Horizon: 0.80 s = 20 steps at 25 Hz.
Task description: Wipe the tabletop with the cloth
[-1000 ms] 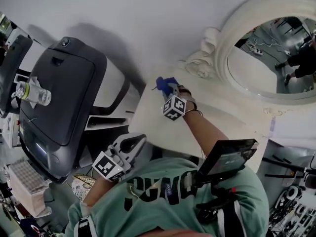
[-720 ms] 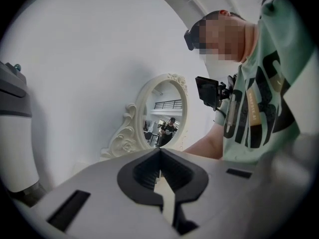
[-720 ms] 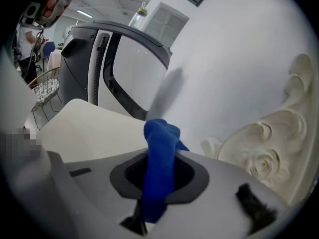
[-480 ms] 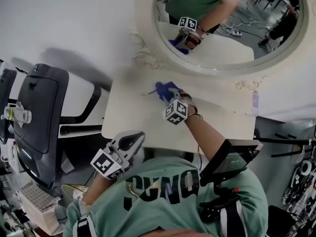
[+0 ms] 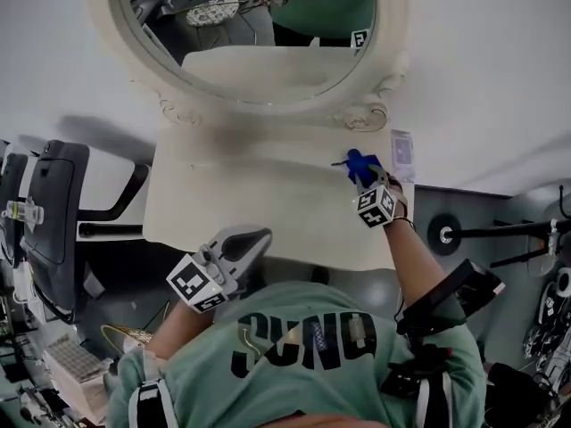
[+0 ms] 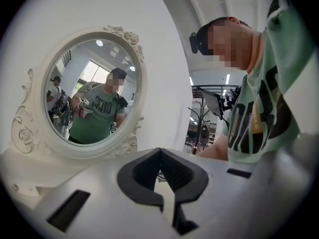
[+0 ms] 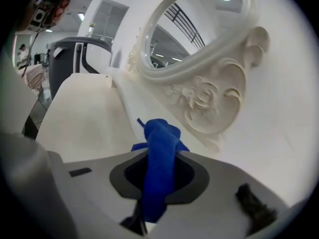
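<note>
Right gripper (image 5: 364, 179): clamped on the blue cloth (image 7: 160, 138), which we see bunched between the jaws with a tuft sticking out past the tips.
Cloth position: at the back right corner of the tabletop (image 5: 259, 203), just beside the scrolled foot of the mirror frame (image 7: 202, 101). We cannot tell whether it presses on the surface or rides just above it.
Left gripper (image 5: 252, 241): jaws closed together with nothing in them, held off the front edge and well apart from the work.
Risk, card: a small pale card (image 5: 403, 150) sits at the right edge close to the cloth. We judge a sweep that way could push it off the table.
Risk, frame: the cloth is tight against the carved frame, so we could snag the tuft on the ornament, or nudge the mirror if we push toward the wall.
Risk, contact: only a narrow tuft leads, so we may scrape the hard jaw tips over the top rather than wipe it.
Risk, coverage: most of the top lies to the left of the cloth, and we judge much wiping remains.
Containers: we see none on the tabletop. The clutter on the floor at far left is too small for us to say what holds what.
</note>
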Available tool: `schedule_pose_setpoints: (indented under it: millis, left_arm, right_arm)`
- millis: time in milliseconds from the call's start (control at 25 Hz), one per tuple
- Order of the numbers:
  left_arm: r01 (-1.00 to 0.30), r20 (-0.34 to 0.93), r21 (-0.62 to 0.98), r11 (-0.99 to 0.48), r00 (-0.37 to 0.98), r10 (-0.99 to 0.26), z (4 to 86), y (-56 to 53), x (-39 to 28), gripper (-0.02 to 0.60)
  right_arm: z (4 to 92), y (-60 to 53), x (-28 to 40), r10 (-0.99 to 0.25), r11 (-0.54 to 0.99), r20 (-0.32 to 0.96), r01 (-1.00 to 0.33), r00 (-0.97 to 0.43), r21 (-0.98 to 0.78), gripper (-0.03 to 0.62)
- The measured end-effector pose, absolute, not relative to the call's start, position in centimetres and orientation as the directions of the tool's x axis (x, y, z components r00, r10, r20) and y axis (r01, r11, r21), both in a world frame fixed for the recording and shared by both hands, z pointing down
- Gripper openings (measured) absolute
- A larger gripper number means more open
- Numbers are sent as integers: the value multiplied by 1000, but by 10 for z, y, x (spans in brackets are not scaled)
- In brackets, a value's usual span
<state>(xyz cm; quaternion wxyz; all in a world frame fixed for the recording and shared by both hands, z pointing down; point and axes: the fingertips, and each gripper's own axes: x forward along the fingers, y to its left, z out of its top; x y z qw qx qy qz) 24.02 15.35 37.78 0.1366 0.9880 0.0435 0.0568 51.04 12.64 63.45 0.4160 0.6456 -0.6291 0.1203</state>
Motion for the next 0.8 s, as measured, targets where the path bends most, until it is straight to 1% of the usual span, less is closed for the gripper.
schedule_pose_setpoints:
  millis: [160,320,440,560,720,800]
  left_arm:
    - [53,118,263,-963,989,87,373,174,251,5]
    - [29,124,244,-969,990,61,368,182,248,5]
    - [0,130,237,-971,991,31,367,179,237,4]
    - [-33,126,239,-971,992,-3,366,170,219,5]
    - [-68,107,250,-966,993,-42,366,148,189,4]
    - [-78,93,258,-963,994,-55,367,131,172,5]
  right_arm:
    - [638,163,562,-675,-7,705,-958,217,288,61]
    - [639,181,598,-641,-80,722,-958,262,276,61]
    - [655,200,616,-564,-116,771,-953,295,280,61]
    - [668,212,611,-517,-102,800,-950,303,294,61]
    - [647,205,597,-530,-159,771,-935,352,318,61]
    - [629,191,584,-557,-178,745,-929,368,326,61]
